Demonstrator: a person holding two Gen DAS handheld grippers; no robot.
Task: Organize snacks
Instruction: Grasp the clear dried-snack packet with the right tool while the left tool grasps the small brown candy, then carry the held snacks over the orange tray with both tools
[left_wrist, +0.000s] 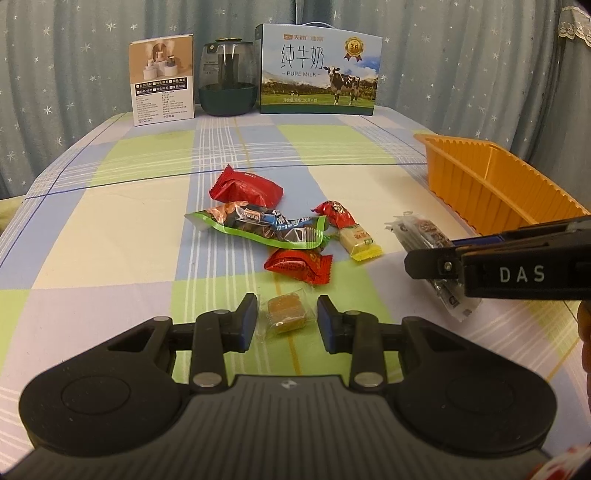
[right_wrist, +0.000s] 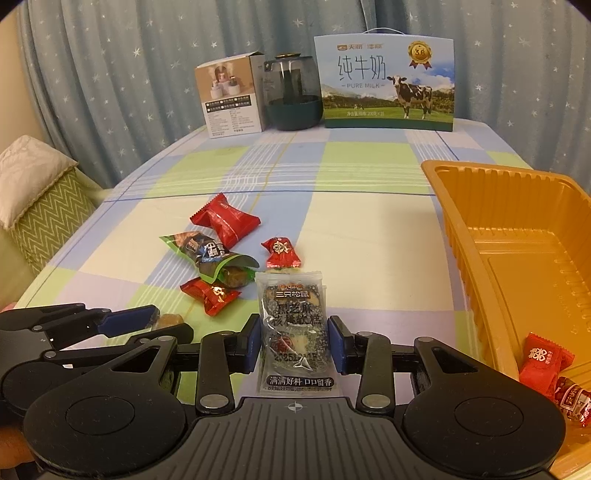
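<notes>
Left gripper (left_wrist: 284, 319) closed on a clear-wrapped brown candy (left_wrist: 286, 316), low centre. Right gripper (right_wrist: 291, 345) gripping a dark sesame packet (right_wrist: 293, 328). Loose snacks (left_wrist: 258, 225) mid-frame on the checked tablecloth (left_wrist: 110, 206). Orange tray (right_wrist: 458, 229) at right, two red candies (right_wrist: 546, 360) inside.

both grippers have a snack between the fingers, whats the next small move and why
Probably lift the right gripper and carry its black sesame packet over to the orange tray. The pads look pressed on the packet's sides, and the tray sits close on the right with two red candies already inside. The left gripper flanks the small amber candy, so it can follow.
</notes>
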